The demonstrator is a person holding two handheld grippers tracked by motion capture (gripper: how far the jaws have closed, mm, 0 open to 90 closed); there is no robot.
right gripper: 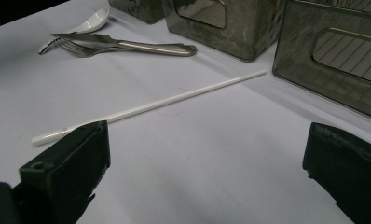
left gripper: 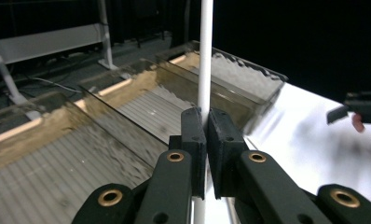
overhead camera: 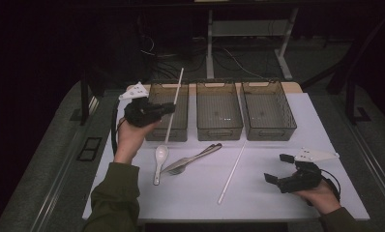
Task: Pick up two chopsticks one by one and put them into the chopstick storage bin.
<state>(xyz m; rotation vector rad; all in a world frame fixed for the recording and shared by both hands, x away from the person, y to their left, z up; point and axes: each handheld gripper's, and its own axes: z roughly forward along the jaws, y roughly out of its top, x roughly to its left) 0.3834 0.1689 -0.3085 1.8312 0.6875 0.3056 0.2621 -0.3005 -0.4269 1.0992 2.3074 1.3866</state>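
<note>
My left gripper point(overhead camera: 170, 108) is shut on a long white chopstick point(overhead camera: 174, 105), held tilted over the leftmost of three dark bins point(overhead camera: 156, 94). In the left gripper view the chopstick point(left gripper: 205, 56) runs straight up from between the closed pads point(left gripper: 193, 140) of that gripper point(left gripper: 206, 122). A second white chopstick point(overhead camera: 232, 172) lies flat on the white table, and the right gripper view shows this chopstick point(right gripper: 151, 106) just ahead of my right gripper point(right gripper: 207, 172). Low at the table's right, my right gripper point(overhead camera: 277, 168) stands open with nothing between its fingers.
The middle bin point(overhead camera: 218, 123) and right bin point(overhead camera: 287, 113) stand in a row at the table's far side. A white spoon point(overhead camera: 160, 162), a fork and a knife point(overhead camera: 193, 157) lie in front of the left and middle bins. The table's front edge point(overhead camera: 219, 218) is near my forearms.
</note>
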